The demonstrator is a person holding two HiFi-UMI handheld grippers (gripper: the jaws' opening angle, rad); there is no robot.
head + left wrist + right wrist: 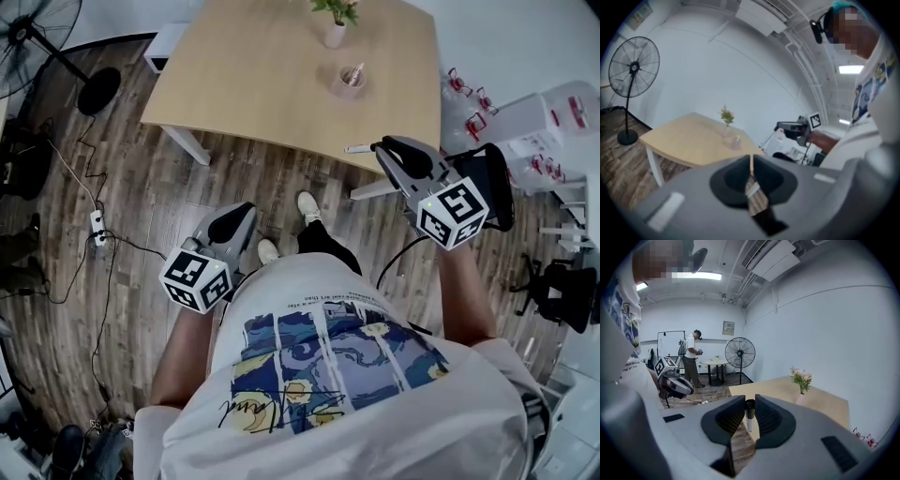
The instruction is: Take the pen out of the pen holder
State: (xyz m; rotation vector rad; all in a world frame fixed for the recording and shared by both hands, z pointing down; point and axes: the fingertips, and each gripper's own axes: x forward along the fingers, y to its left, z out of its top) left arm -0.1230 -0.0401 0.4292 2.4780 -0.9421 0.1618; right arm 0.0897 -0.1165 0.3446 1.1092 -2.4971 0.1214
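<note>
A white pen with a black cap [749, 414] is clamped between the pads of my right gripper [749, 405]. In the head view the pen [358, 148] pokes sideways out of the right gripper [380, 147], just off the near edge of the wooden table [281, 84]. The round pen holder [350, 82] stands on the table beyond it, with something thin still in it; it also shows in the left gripper view as the pen holder [736, 142]. My left gripper [246, 212] hangs low over the floor, its jaws closed to a thin slit [751, 160] with nothing between them.
A small vase of flowers [336, 26] stands behind the holder. A floor fan [37, 42] and cables [98, 225] are at the left, office chairs [562, 291] at the right. Another person [691, 359] stands by a round table far off.
</note>
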